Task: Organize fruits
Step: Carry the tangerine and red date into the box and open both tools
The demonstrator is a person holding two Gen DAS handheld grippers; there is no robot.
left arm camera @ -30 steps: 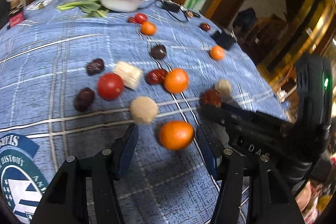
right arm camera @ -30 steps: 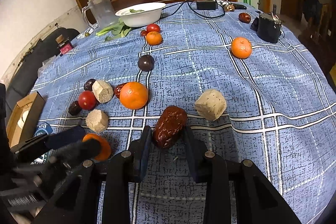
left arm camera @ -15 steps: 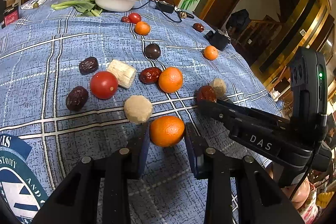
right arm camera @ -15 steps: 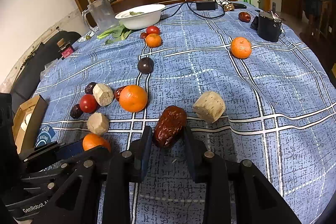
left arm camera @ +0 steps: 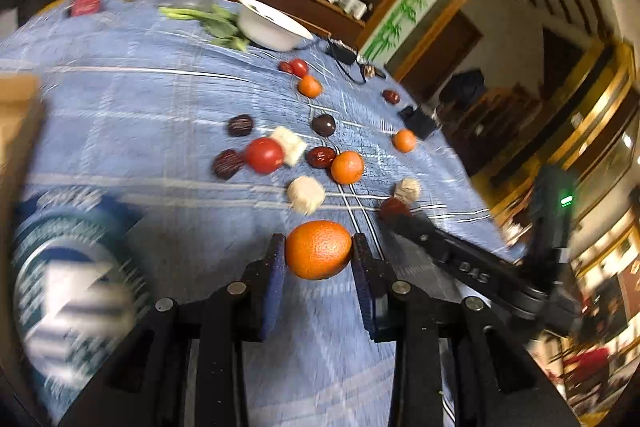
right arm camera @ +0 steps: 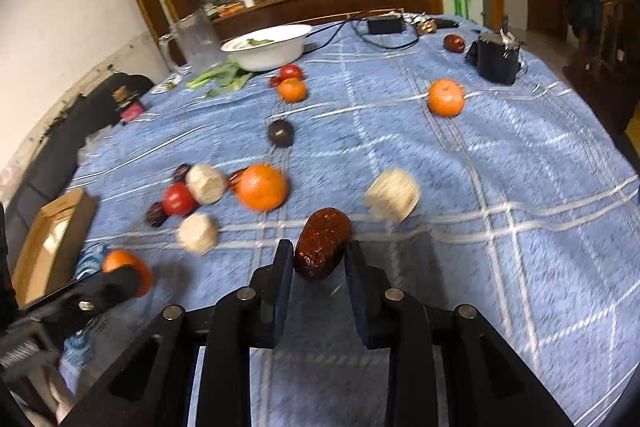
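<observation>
My left gripper (left arm camera: 318, 259) is shut on an orange (left arm camera: 318, 249) and holds it above the blue checked tablecloth (left arm camera: 152, 99). My right gripper (right arm camera: 319, 263) is shut on a dark red date (right arm camera: 322, 243), also lifted. The left gripper with its orange shows at the lower left of the right wrist view (right arm camera: 124, 273). Loose fruits lie on the cloth: another orange (right arm camera: 262, 187), a tomato (right arm camera: 178, 199), a dark plum (right arm camera: 281, 133), a far orange (right arm camera: 445, 98), several beige cut chunks (right arm camera: 394, 194) and dark dates (left arm camera: 240, 125).
A white bowl (right arm camera: 267, 46) with greens, a glass jug (right arm camera: 198, 41) and a black charger with cable (right arm camera: 385, 25) stand at the far side. A black box (right arm camera: 497, 57) sits far right. A cardboard box (right arm camera: 50, 243) lies at the left edge.
The left gripper closed on the orange and has lifted it, swinging left; both views are motion-blurred. The right gripper has risen with the date held between its fingers.
</observation>
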